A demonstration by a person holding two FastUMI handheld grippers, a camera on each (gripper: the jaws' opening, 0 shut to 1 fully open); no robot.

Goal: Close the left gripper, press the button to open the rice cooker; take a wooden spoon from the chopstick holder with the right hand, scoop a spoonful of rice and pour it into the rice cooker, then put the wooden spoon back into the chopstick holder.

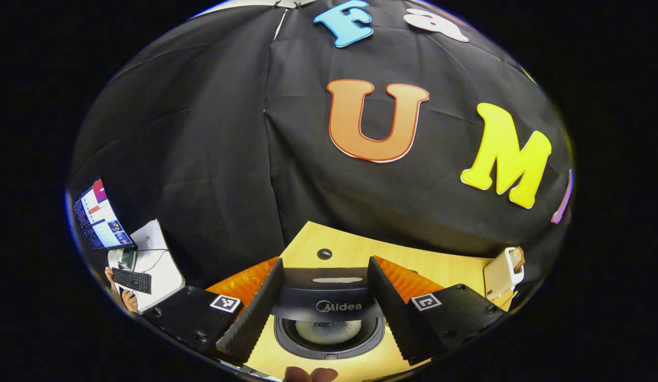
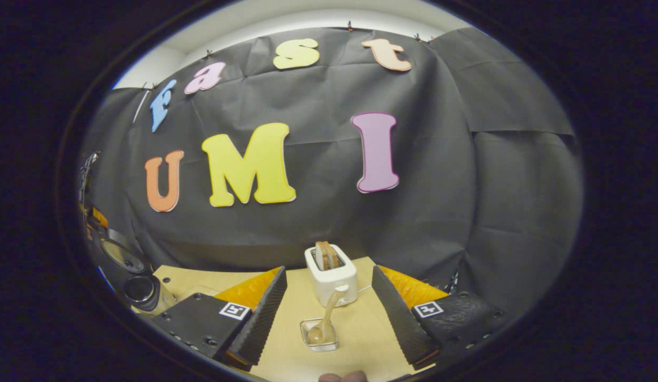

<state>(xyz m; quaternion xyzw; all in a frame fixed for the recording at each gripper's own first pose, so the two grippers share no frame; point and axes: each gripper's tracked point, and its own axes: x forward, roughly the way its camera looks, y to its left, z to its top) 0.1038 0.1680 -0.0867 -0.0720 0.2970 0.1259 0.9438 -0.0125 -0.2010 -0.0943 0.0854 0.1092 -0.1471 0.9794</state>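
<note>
In the left gripper view, the left gripper hangs over the wooden table, fingers spread, with the open rice cooker lying between them. In the right gripper view, the right gripper is spread too; between its fingers a wooden spoon leans in a small clear holder, before a white toaster.

One rice cooker, one toaster — one spoon.

Rice cooker: on table, lid raised behind pot.
Toaster: behind small dish.
Spoon: in dish, leaning toward toaster.
</note>
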